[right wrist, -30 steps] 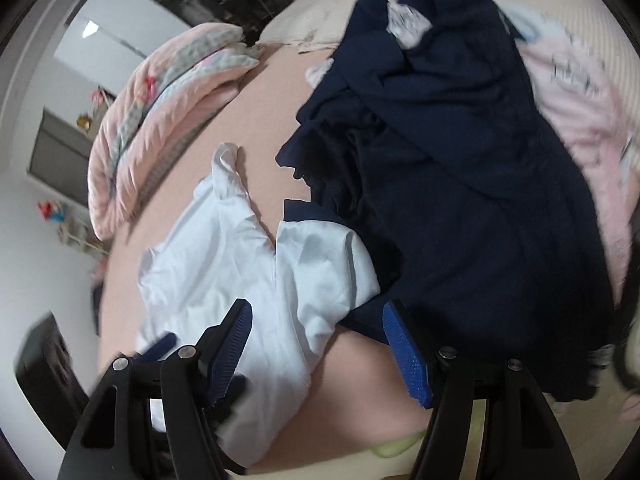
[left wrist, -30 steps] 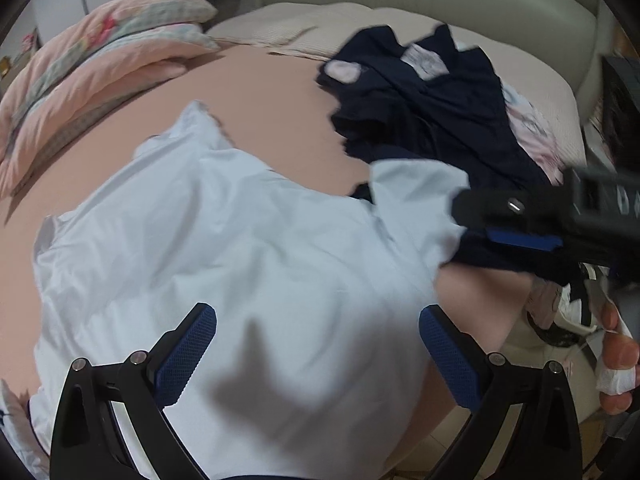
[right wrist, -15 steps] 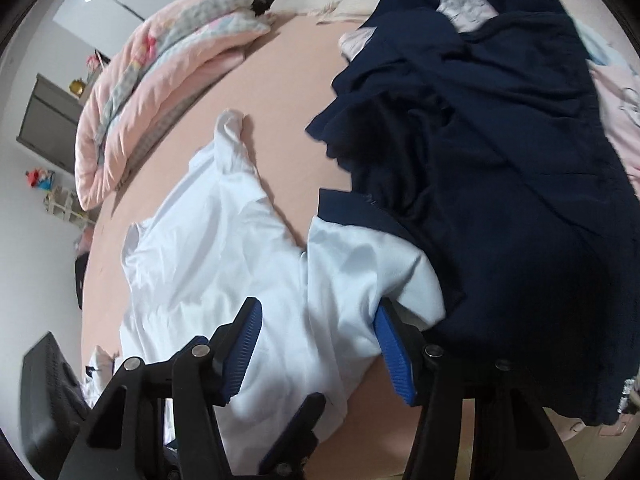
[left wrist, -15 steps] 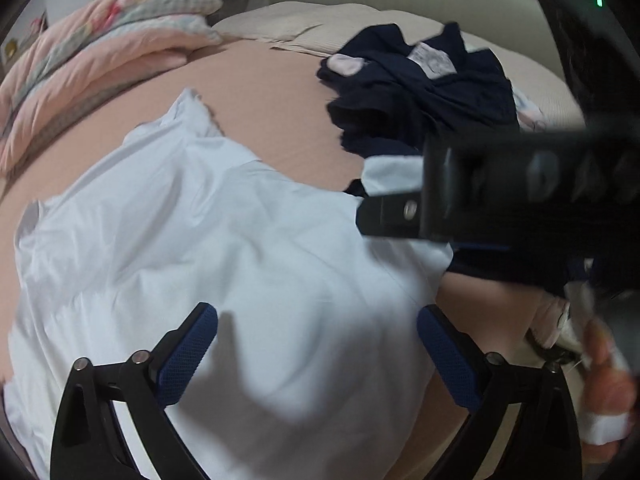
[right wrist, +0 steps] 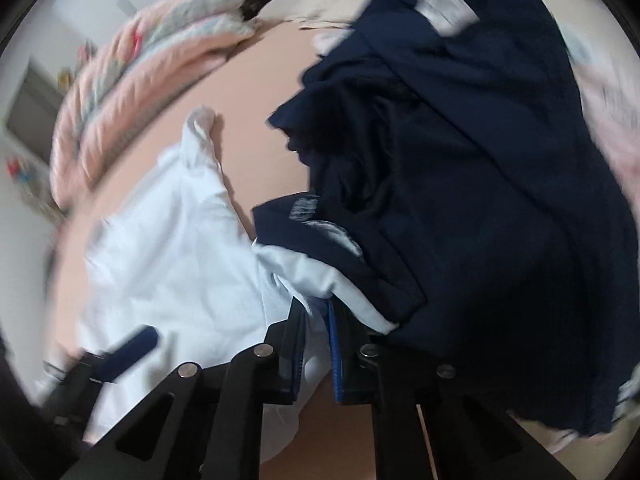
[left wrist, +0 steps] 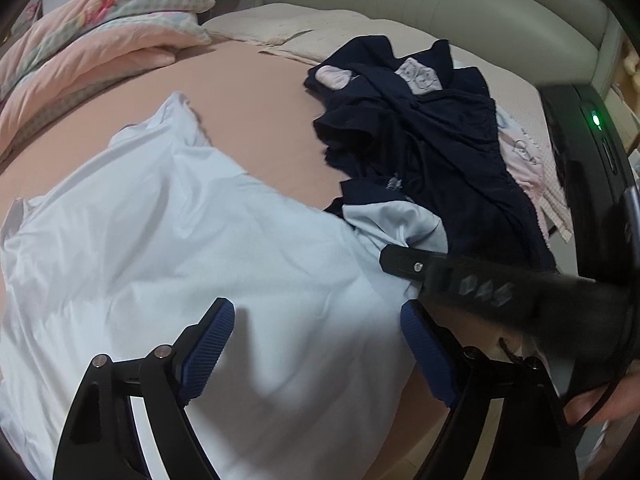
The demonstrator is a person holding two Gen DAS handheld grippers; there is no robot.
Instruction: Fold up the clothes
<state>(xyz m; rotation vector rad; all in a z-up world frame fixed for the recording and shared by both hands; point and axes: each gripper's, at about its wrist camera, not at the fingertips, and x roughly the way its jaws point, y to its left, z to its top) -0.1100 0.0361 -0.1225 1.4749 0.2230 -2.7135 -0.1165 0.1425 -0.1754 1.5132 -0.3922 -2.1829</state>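
Though print unreadable, right gripper (right wrist: 318,332) pinches white shirt (left wrist: 180,248) sleeve; left gripper (left wrist: 320,344) wide, closing.

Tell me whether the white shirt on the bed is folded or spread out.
Spread out, not folded: the white shirt lies open and wrinkled across the bed, and the right gripper pinches its sleeve beside the navy clothes.

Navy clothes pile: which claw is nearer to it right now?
Right. The right claw is shut on the white shirt's sleeve at the edge of the navy clothes pile. The left claw, closing, hovers over the shirt's body, apart from the pile.
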